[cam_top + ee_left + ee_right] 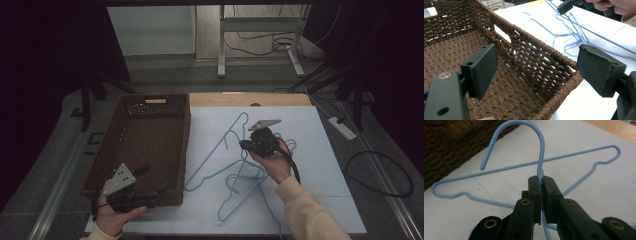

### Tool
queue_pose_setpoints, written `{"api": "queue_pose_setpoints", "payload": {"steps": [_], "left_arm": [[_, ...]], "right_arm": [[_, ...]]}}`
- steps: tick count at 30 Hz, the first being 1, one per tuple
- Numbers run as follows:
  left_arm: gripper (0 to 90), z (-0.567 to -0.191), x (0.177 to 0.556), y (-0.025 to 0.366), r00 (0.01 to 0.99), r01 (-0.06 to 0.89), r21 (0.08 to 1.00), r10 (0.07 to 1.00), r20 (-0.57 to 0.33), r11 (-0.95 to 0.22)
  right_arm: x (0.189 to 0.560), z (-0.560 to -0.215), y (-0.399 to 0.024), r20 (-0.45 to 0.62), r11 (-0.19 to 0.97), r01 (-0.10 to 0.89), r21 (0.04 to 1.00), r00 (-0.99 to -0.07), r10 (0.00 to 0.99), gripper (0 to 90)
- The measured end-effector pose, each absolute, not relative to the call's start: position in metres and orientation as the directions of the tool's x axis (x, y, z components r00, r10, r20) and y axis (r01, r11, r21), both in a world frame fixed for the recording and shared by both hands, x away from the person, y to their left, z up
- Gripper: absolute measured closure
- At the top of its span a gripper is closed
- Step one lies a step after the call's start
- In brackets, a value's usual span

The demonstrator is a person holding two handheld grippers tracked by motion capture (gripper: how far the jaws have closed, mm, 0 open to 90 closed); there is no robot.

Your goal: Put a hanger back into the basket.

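Right claw (541, 178) clenched on the neck of a blue wire hanger (541, 152), hook pointing ahead of the jaws, shoulders spread above the white tabletop (599, 202) beyond. The hanger looks light, thin and slippery; the neck seems its best hold. Left claw (536, 67) gapes, released, astride the basket (529, 35) wall, hand level.

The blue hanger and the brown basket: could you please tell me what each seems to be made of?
Blue hanger: probably thin metal wire with a smooth, slightly glossy blue coating; it is rod-thin and bent into shape. Brown basket: woven cord or wicker-like strands, matte, with an open lattice in the walls.
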State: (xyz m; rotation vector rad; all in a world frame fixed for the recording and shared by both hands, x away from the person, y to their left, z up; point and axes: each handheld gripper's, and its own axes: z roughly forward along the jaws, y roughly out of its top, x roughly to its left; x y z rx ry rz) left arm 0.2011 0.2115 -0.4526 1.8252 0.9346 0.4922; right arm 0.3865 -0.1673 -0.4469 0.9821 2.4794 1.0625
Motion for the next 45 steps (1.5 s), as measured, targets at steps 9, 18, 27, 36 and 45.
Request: {"api": "queue_pose_setpoints", "payload": {"steps": [9, 18, 27, 36, 45], "left_arm": [[18.0, -0.45, 0.203, 0.206, 0.625, 0.38, 0.898, 0.777, -0.075, -0.219], [18.0, -0.449, 0.207, 0.196, 0.64, 0.401, 0.886, 0.763, -0.09, -0.232], [18.1, -0.444, 0.211, 0.18, 0.664, 0.41, 0.876, 0.742, -0.096, -0.254], [18.0, -0.437, 0.217, 0.16, 0.695, 0.421, 0.861, 0.712, -0.104, -0.286], [17.7, -0.433, 0.225, 0.136, 0.73, 0.431, 0.843, 0.673, -0.117, -0.321]], "right_arm": [[0.371, -0.442, -0.19, 0.049, 0.433, 0.462, 0.774, -0.726, 0.686, 86.0], [0.362, -0.44, -0.199, 0.079, 0.39, 0.45, 0.804, -0.729, 0.68, 86.0], [0.355, -0.439, -0.201, 0.085, 0.373, 0.435, 0.82, -0.737, 0.671, 86.1], [0.352, -0.439, -0.203, 0.088, 0.362, 0.432, 0.826, -0.734, 0.673, 86.1], [0.349, -0.438, -0.201, 0.095, 0.355, 0.431, 0.83, -0.735, 0.671, 86.1]]}}
